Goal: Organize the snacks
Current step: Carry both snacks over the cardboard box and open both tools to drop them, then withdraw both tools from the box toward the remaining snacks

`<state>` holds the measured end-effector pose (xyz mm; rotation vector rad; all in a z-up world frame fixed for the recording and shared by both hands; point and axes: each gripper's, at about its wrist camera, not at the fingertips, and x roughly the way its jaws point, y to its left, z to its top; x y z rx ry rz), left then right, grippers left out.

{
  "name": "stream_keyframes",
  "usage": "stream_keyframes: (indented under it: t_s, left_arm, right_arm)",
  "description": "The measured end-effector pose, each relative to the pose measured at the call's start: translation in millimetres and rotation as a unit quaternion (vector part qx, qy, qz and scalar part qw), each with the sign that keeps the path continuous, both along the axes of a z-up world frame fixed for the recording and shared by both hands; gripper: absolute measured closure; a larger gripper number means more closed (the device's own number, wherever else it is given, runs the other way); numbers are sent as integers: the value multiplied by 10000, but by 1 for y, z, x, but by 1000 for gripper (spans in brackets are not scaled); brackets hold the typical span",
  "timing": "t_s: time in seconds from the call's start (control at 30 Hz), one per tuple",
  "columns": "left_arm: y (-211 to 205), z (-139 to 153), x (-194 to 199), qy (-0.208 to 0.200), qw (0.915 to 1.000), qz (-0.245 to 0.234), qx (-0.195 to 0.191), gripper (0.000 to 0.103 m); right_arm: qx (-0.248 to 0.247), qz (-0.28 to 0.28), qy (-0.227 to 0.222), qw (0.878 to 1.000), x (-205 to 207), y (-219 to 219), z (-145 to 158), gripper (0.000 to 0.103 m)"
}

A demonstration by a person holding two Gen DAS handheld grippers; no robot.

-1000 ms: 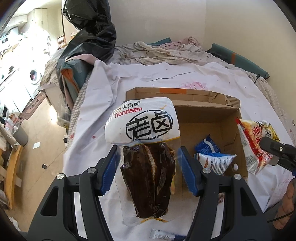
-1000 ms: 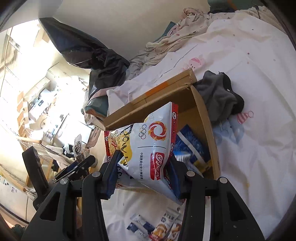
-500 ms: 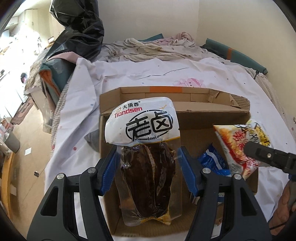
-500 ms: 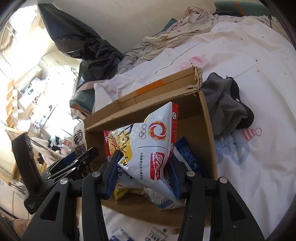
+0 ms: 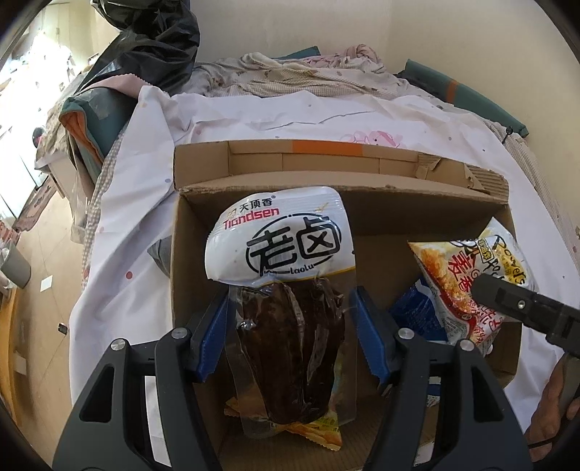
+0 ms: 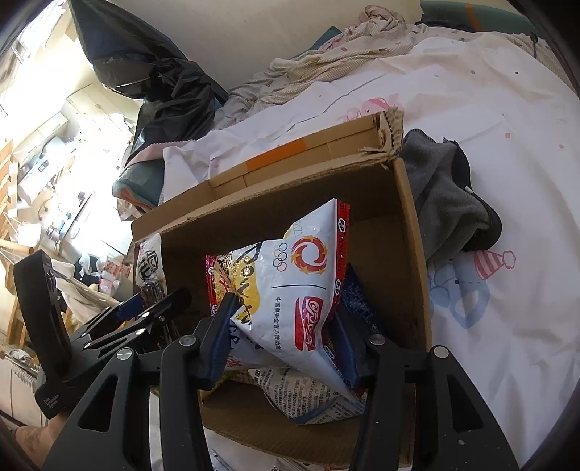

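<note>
— Where are the two packets?

— Both hang over the cardboard box (image 5: 380, 213). My left gripper (image 5: 291, 338) is clamped on the braised meat pack (image 5: 286, 326), long axis pointing away from the jaws, over the box's left half.

— And the right?

— My right gripper (image 6: 282, 342) has the chip bag (image 6: 290, 290) between its jaws, which are opening; it sits lower, over the blue packet (image 5: 417, 311), so I judge it drops first.

- You face a cream wall (image 5: 290, 32) behind a bed with a white sheet (image 5: 282, 116).
- Black bag (image 5: 152, 40) left; floor (image 5: 40, 232) sunlit.
</note>
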<state>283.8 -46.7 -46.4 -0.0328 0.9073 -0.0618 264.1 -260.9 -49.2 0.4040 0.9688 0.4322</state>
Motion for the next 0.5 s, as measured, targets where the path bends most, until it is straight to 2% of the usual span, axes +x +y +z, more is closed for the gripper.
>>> stream_keyframes:
  t_s: [0.17,0.27,0.3,0.37,0.43,0.5]
  left_arm:
    - [-3,-1,-3,67,9999,-77,30,41]
    - [-4,1,-5,87,9998,-162,-74,38]
    - [-4,2,-7,52,9998,-152,-74,35]
    - [-5,6,-11,-74,9999,-127,28,26]
    - [-6,11,-15,-216,9996,-119,104,12]
    - [-6,13,-18,-281,9994,-153,118,11]
  right_arm:
    - [56,68,98,9999,1,1,-1,43]
    - [9,110,94,9999,0,4,0,39]
    - [18,109,86,9999,0,4,1,37]
    - [34,78,58,9999,-2,3,3,23]
    - [90,34,-11,10000,-3,1,5,15]
    - [74,15,-25,10000,-4,1,7,12]
